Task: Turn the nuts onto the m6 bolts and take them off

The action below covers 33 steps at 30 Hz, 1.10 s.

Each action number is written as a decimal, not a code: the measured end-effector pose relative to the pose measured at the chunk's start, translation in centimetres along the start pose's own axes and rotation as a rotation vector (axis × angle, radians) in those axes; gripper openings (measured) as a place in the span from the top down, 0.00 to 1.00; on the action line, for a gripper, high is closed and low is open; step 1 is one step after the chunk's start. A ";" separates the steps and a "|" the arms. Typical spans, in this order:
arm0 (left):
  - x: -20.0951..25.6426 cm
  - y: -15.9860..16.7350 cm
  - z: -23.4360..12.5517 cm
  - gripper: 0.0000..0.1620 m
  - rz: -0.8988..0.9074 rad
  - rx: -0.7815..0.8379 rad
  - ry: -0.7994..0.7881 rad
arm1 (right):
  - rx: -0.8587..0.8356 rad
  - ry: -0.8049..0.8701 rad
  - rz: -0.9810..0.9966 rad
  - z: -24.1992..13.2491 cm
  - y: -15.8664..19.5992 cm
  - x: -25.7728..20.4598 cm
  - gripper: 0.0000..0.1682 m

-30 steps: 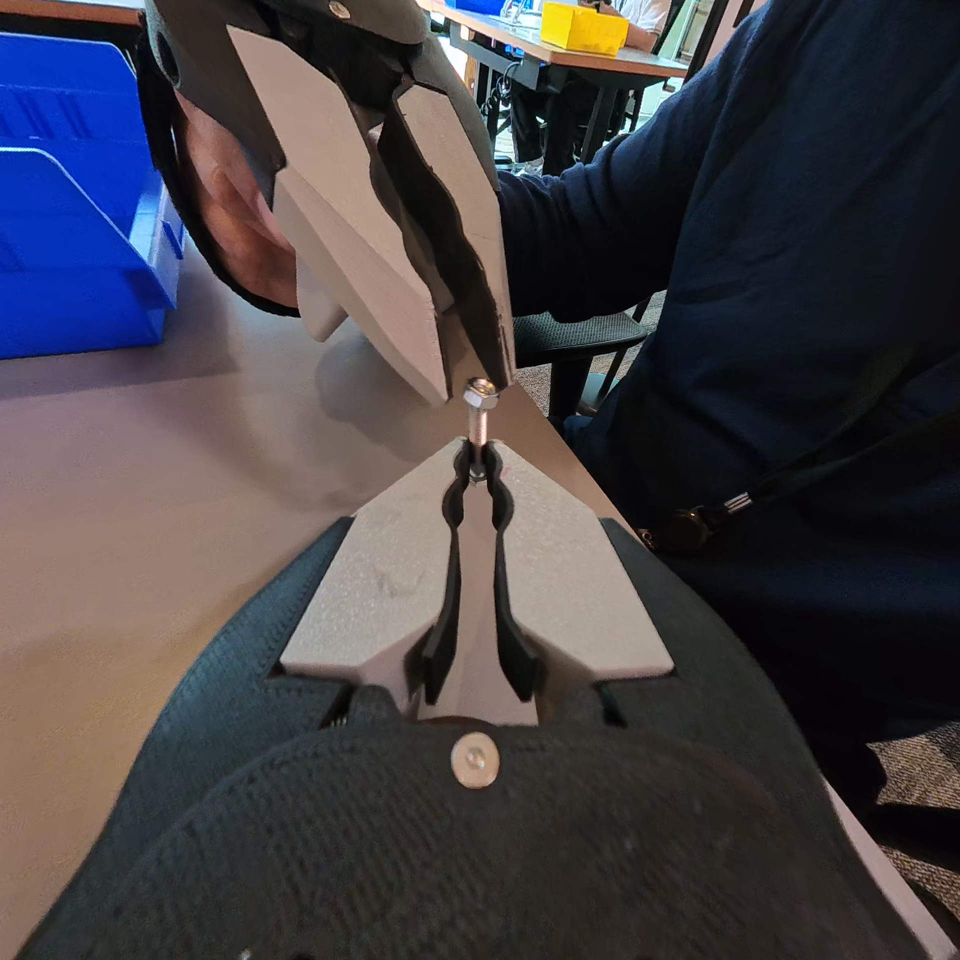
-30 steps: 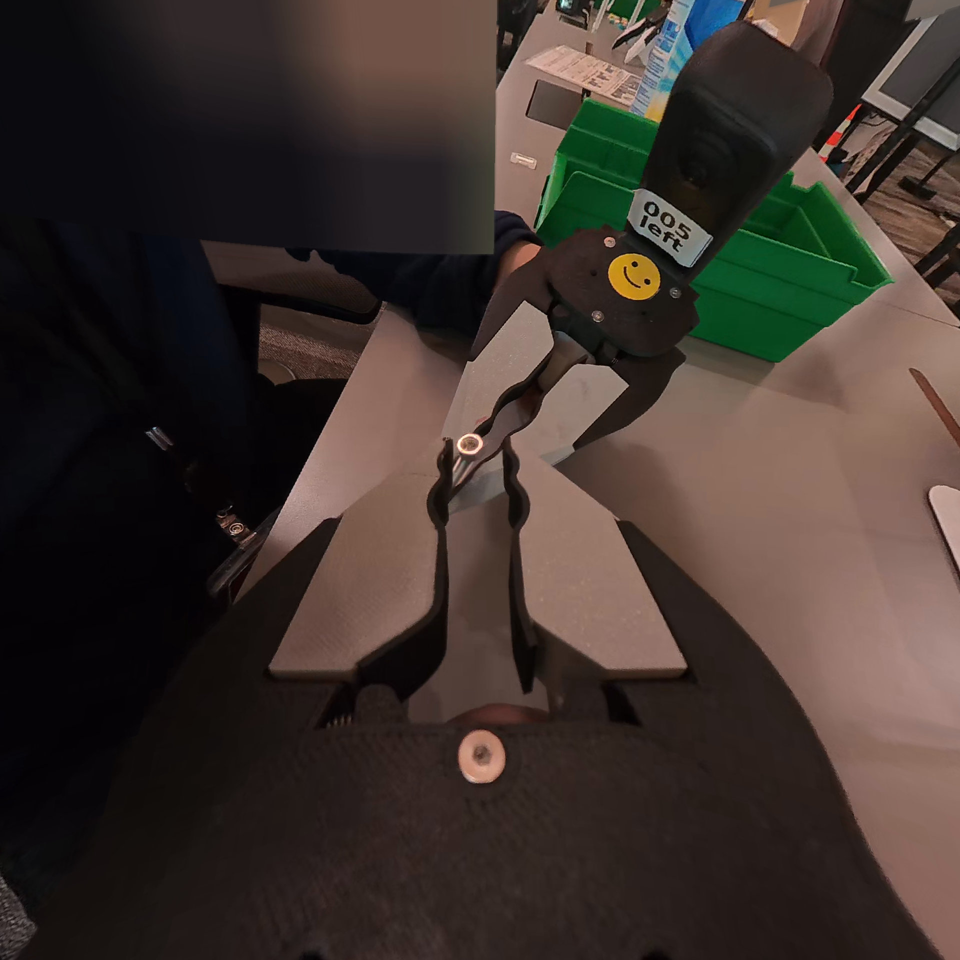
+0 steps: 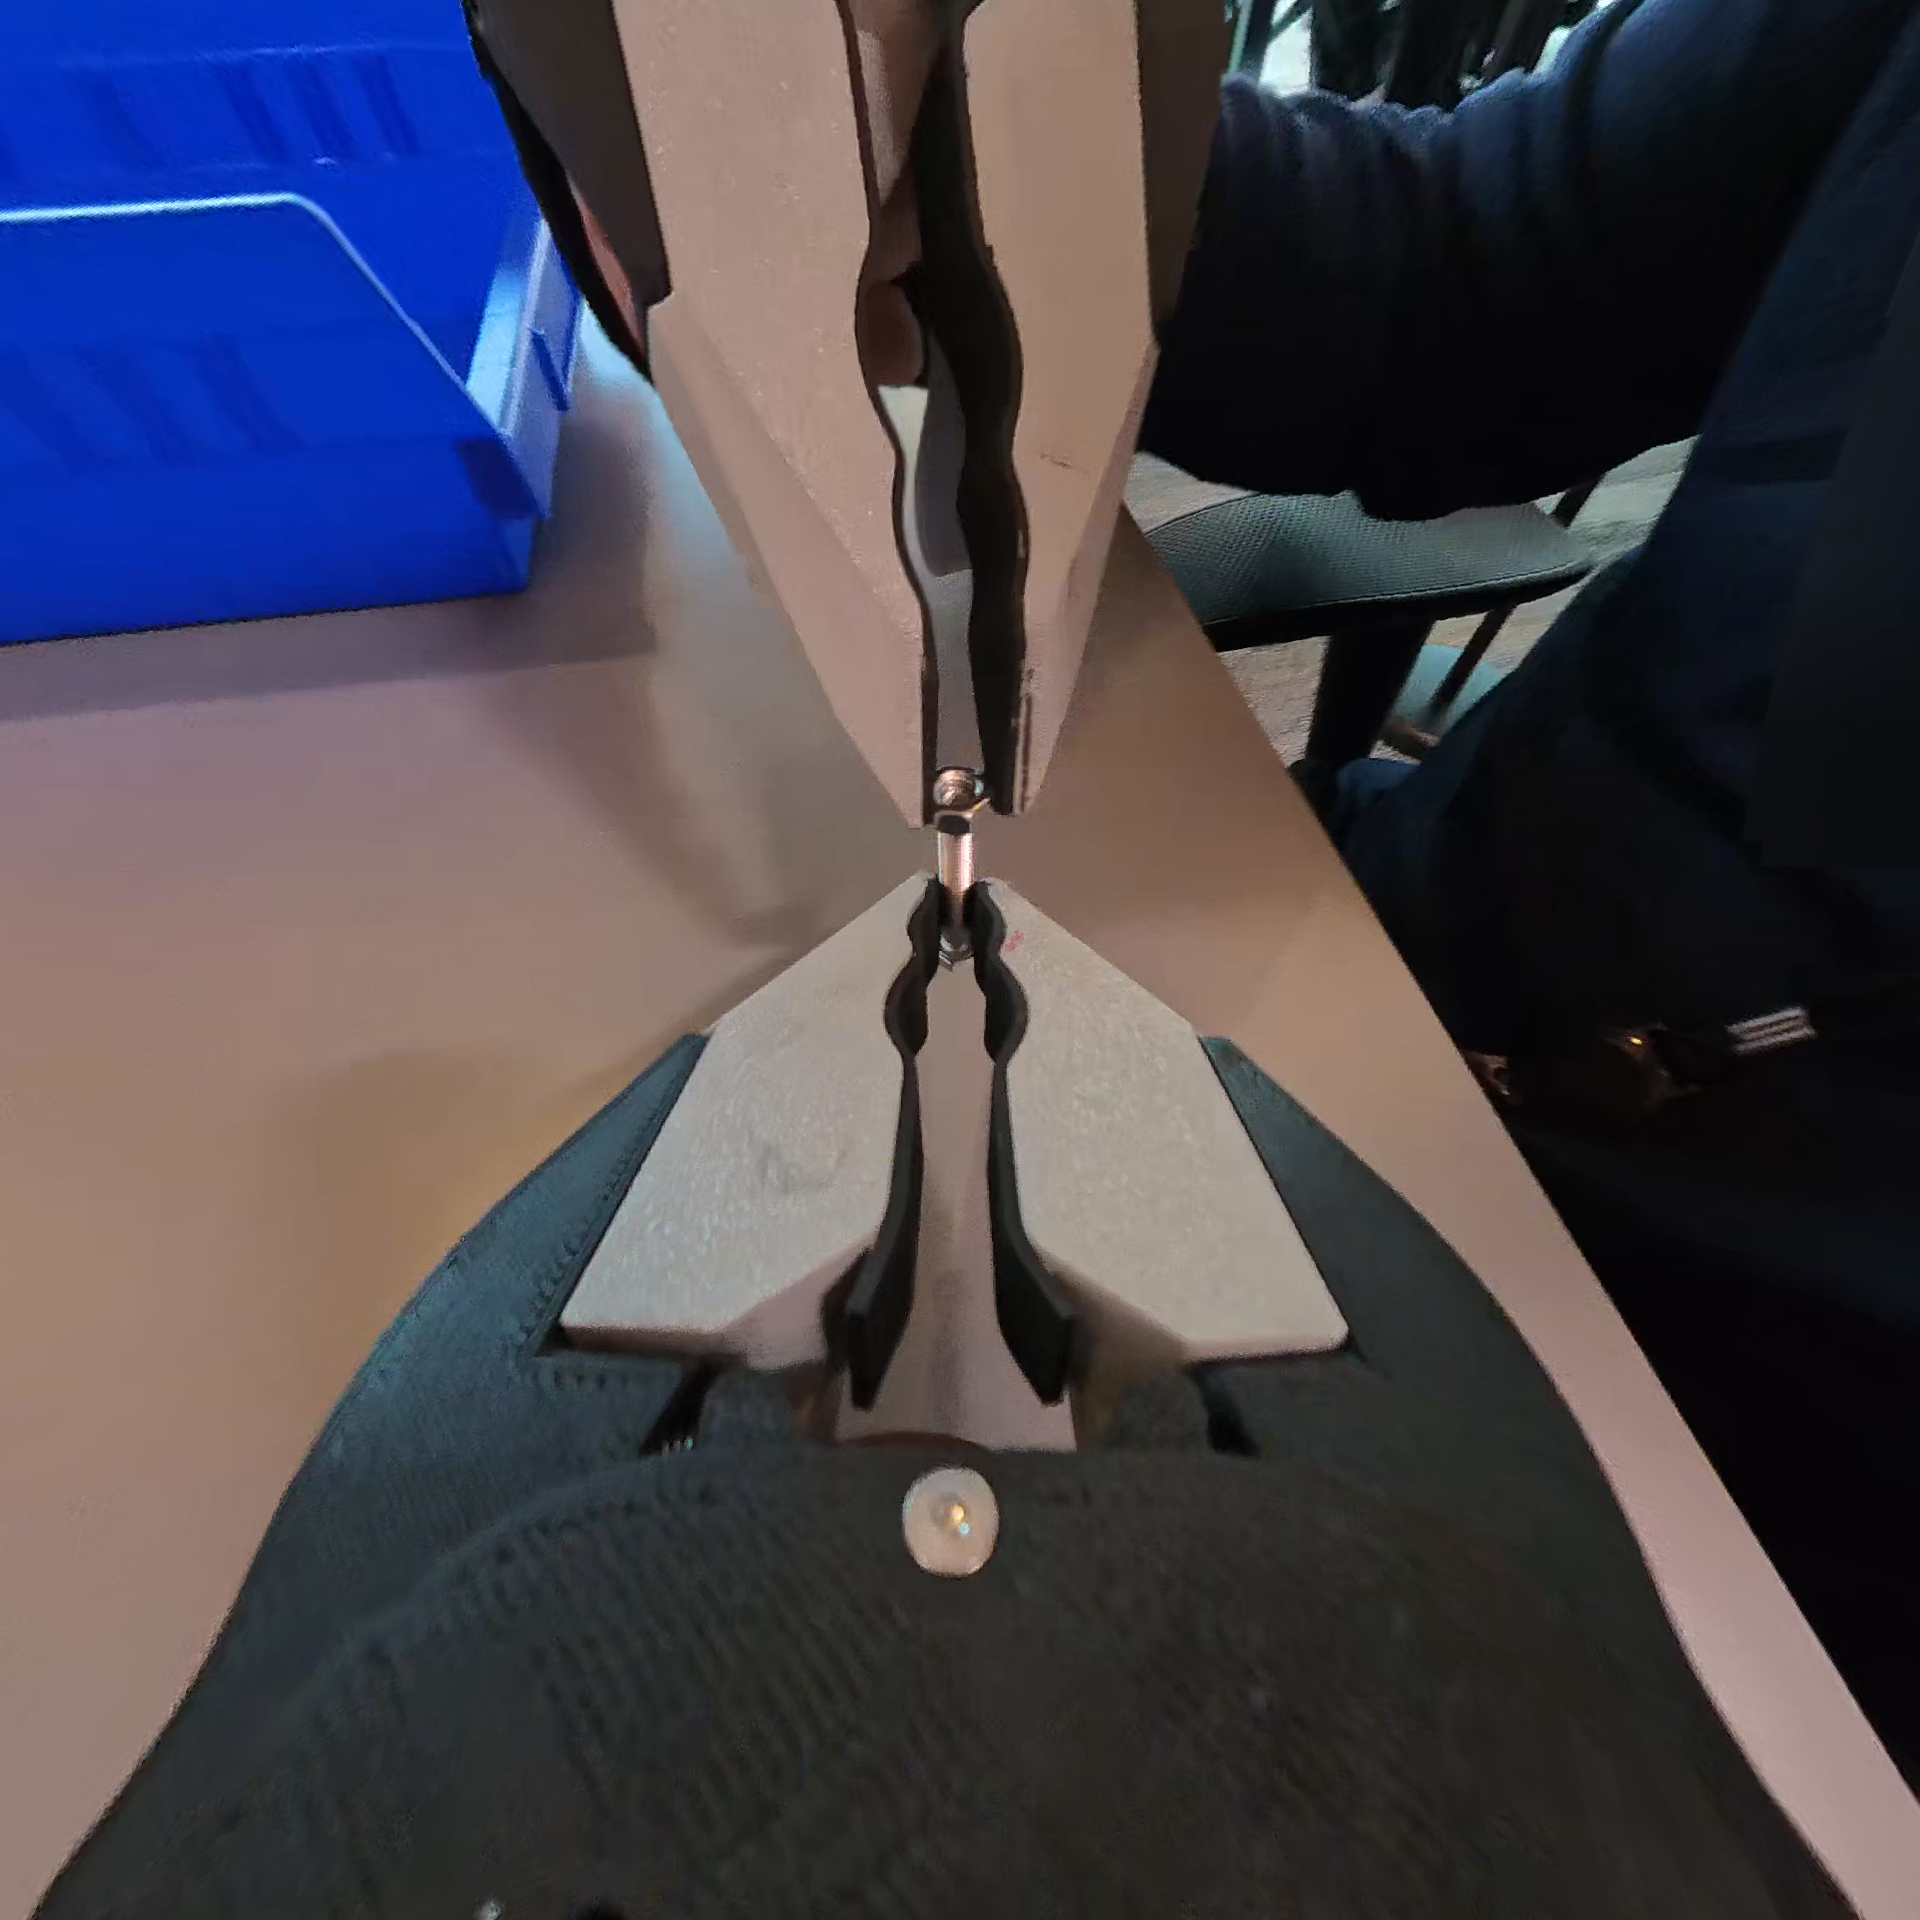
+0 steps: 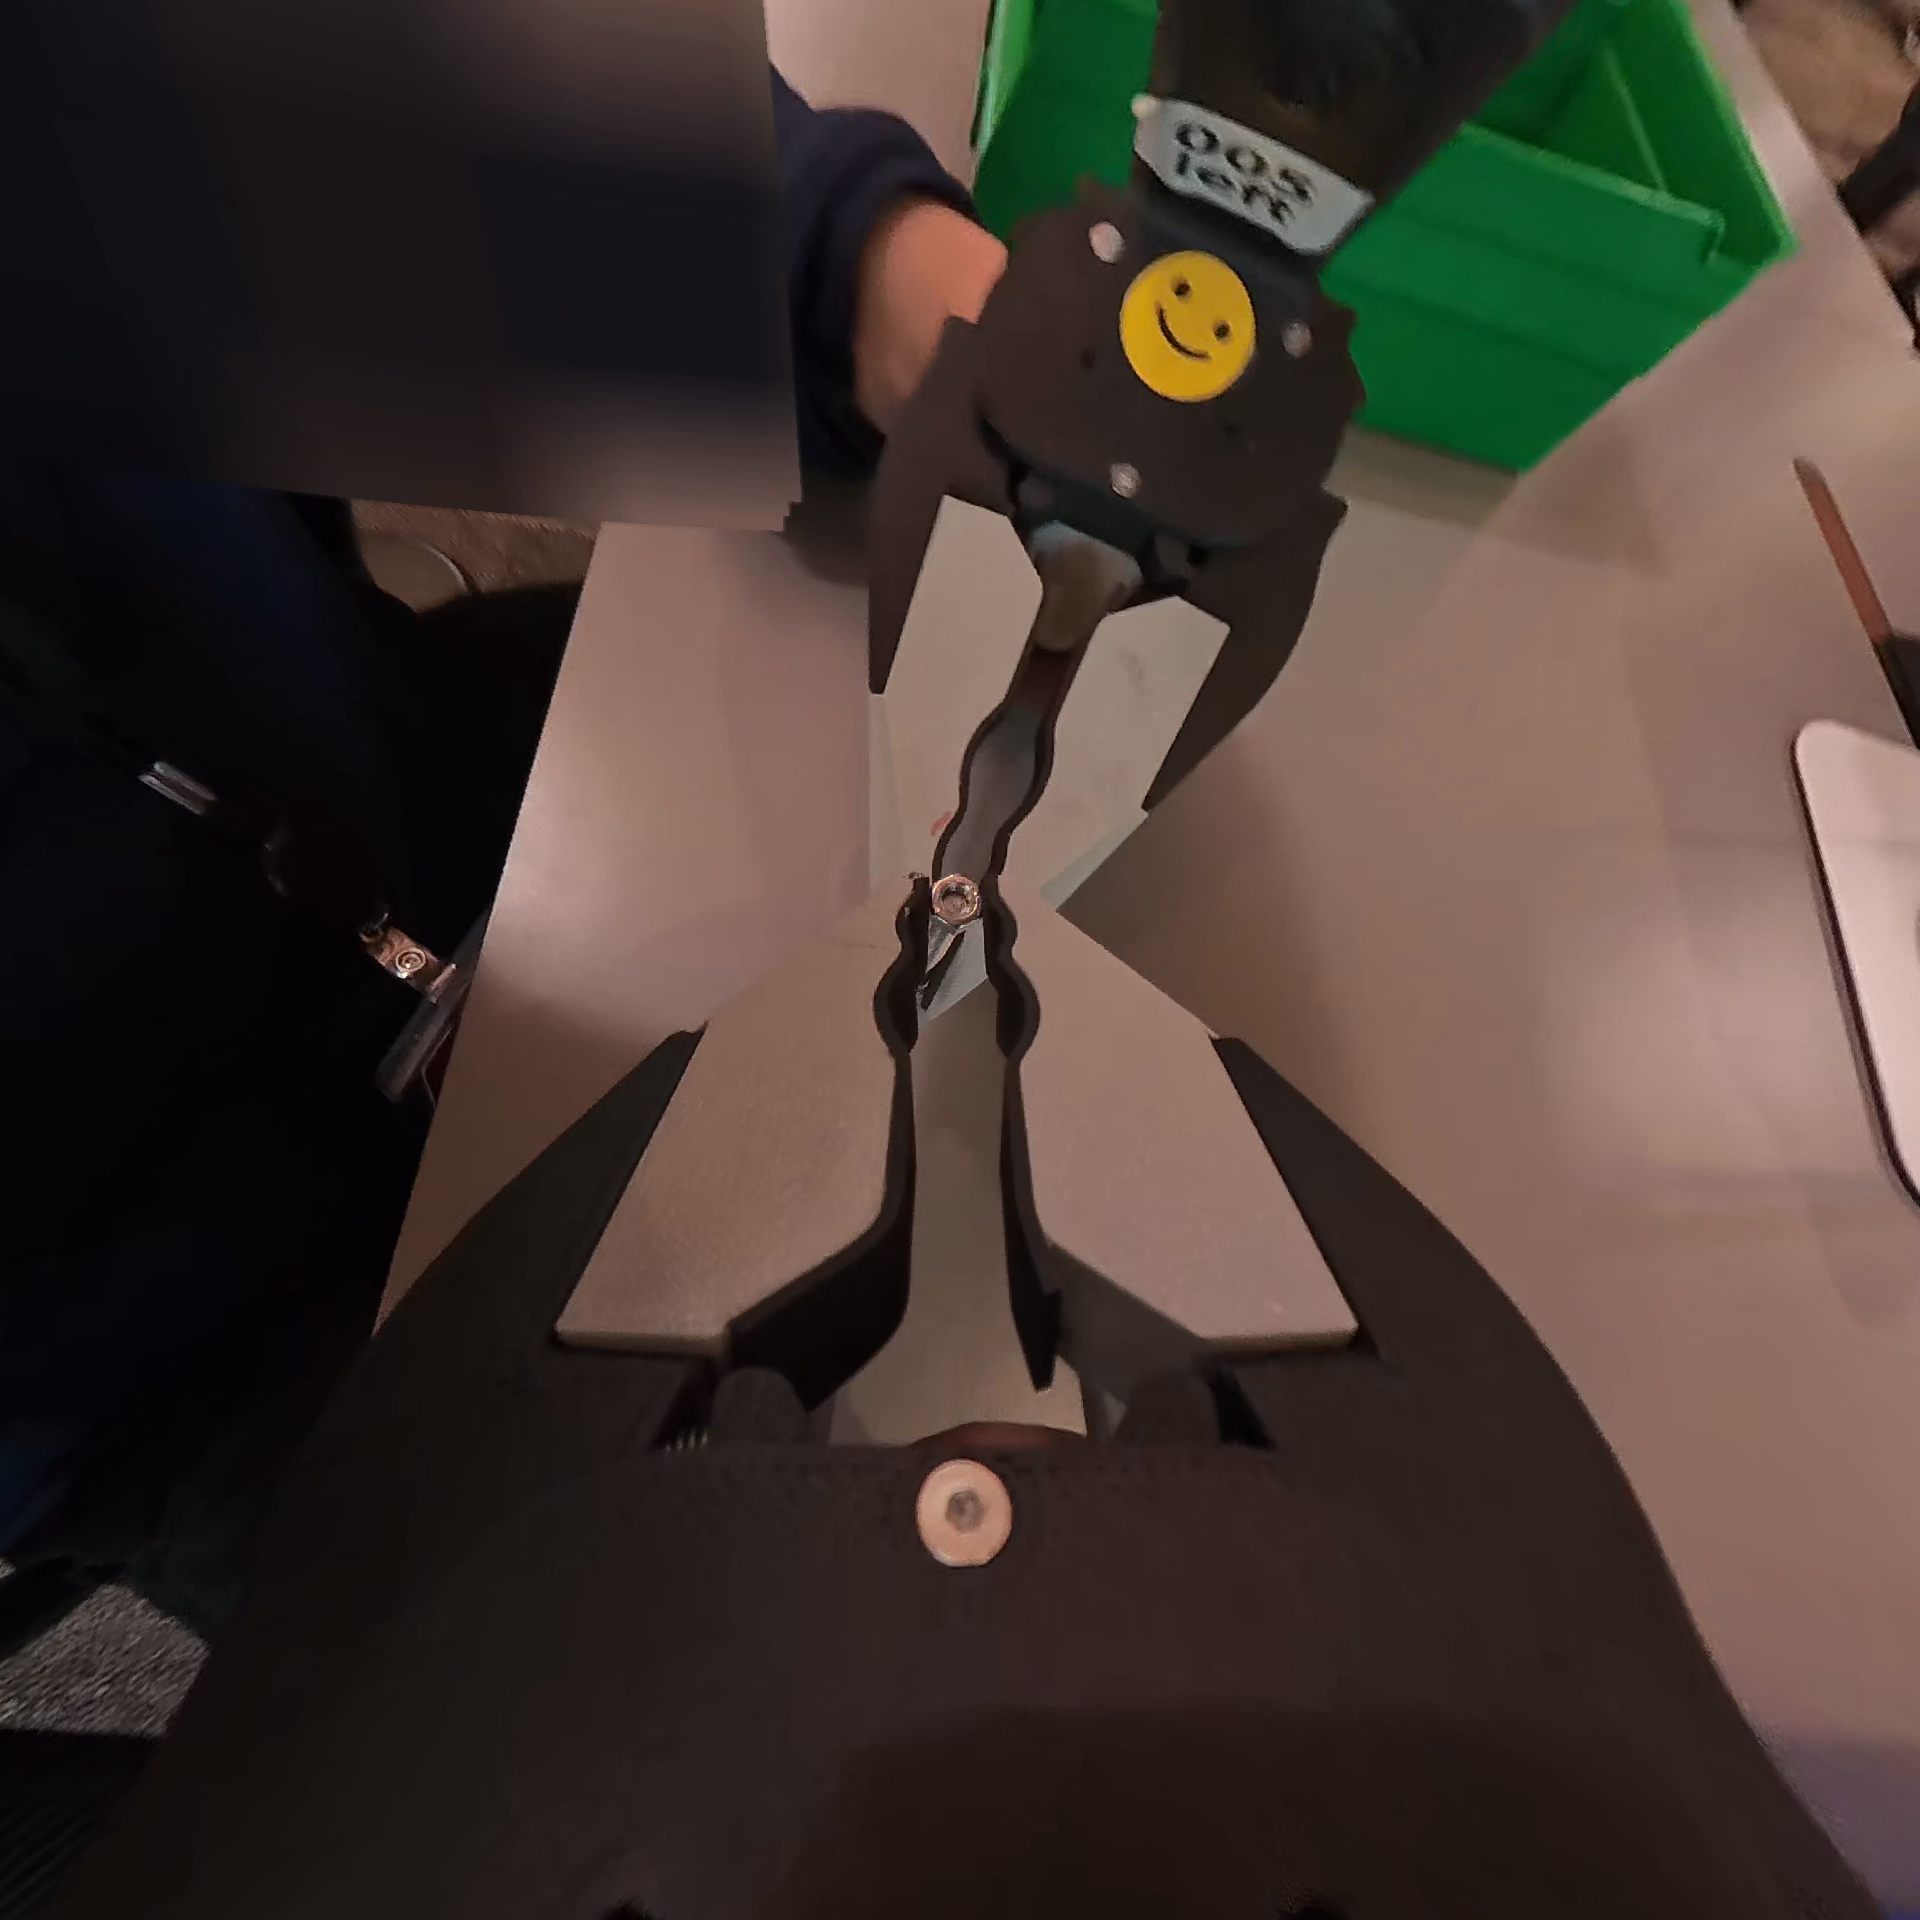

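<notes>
I am keeping the left gripper point(image 3: 954, 906) clenched on the bolt point(image 3: 954, 862) above the counter point(image 3: 312, 883), while the right gripper point(image 3: 971, 800), jaws clamped on the nut point(image 4: 954, 900) at the bolt's tip, is swinging round from its tilt a second ago into line with the shank. That rotation suggests I am threading the nut on, with most of the shank still bare.

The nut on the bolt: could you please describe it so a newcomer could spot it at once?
Over the grey table, two grippers meet tip to tip. Between them runs a bolt, and the nut is the small silver hexagon at its far end, pinched by the right gripper.
</notes>
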<state>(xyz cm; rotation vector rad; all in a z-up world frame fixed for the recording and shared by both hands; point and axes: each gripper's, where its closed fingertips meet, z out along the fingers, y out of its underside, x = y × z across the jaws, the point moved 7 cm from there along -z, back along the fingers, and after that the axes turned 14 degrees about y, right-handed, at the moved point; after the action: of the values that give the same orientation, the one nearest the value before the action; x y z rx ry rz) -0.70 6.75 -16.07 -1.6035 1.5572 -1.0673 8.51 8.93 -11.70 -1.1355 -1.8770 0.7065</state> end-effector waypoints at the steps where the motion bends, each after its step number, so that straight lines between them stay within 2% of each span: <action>1: -0.1 -0.1 0.1 0.98 0.004 -0.007 -0.017 | -0.009 0.003 0.002 0.0 0.0 0.0 0.96; 10: -1.3 0.0 0.4 0.98 -0.031 -0.042 -0.162 | -0.080 0.091 0.051 0.2 0.9 1.0 0.96; 20: -2.3 -0.3 0.4 0.98 -0.068 -0.032 -0.322 | -0.085 0.200 0.179 0.1 1.4 2.1 0.96; 33: -3.3 0.2 0.2 0.98 -0.166 -0.026 -0.428 | -0.127 0.311 0.281 0.9 1.9 2.9 0.96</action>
<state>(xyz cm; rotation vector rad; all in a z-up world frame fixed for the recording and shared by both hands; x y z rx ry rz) -0.54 9.96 -16.70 -1.8581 1.1733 -0.7227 7.80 12.31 -12.69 -1.5178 -1.5337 0.5297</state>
